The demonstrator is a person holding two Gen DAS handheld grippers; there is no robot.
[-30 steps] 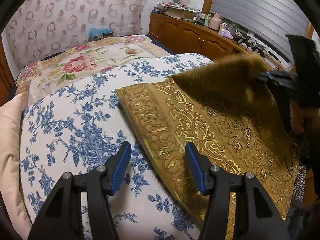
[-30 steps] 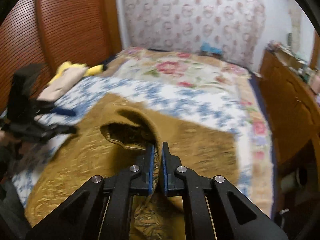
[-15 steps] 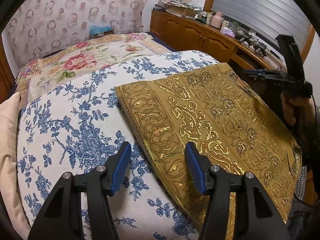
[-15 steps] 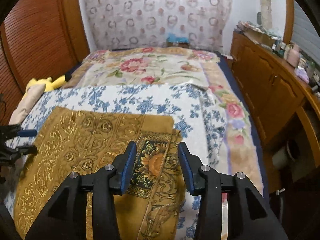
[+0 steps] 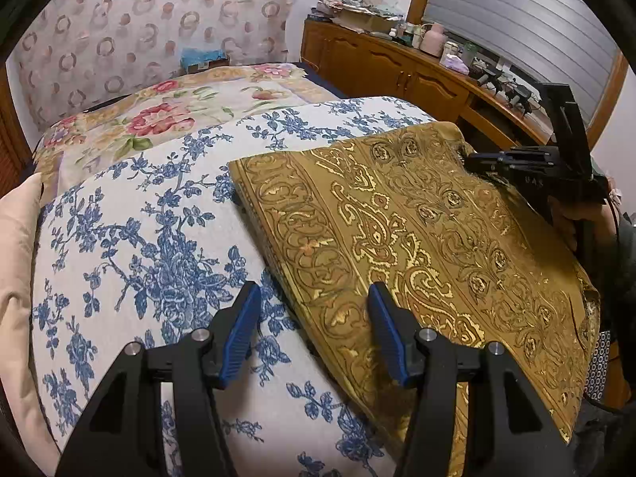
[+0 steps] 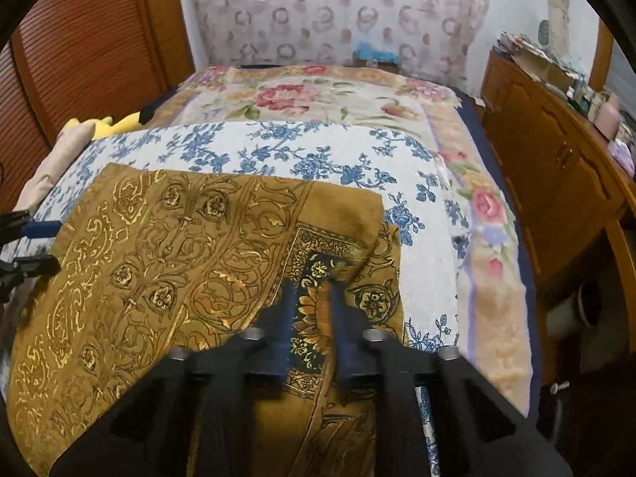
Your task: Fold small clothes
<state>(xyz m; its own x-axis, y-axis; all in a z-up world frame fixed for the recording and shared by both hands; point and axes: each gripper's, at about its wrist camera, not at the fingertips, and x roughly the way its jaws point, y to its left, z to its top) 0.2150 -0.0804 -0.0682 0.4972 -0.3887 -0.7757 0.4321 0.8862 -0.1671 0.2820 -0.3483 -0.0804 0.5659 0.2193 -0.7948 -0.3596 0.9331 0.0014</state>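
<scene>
A mustard cloth with gold scroll print (image 5: 417, 238) lies folded over itself on the bed; it also shows in the right wrist view (image 6: 167, 262). Its turned-back right corner bares a dark sunflower panel (image 6: 314, 314). My left gripper (image 5: 314, 330) is open and empty, hovering over the cloth's near left edge. My right gripper (image 6: 310, 290) is blurred, its jaws partly closed with a gap, low over the sunflower panel near the cloth's right corner; it holds nothing I can see. It also shows in the left wrist view (image 5: 469, 161) at the cloth's far right corner.
The cloth rests on a white blanket with blue flowers (image 5: 139, 238), over a rose-print bedspread (image 6: 318, 99). A wooden cabinet with clutter (image 5: 397, 67) runs along the right. A beige pillow (image 5: 16, 278) and yellow plush toy (image 6: 107, 125) lie at the left.
My right gripper carried the cloth's corner across, let it go and opened; the cloth settled flat. Now it has dropped toward the right corner with its jaws narrowing. The left gripper stayed still.
</scene>
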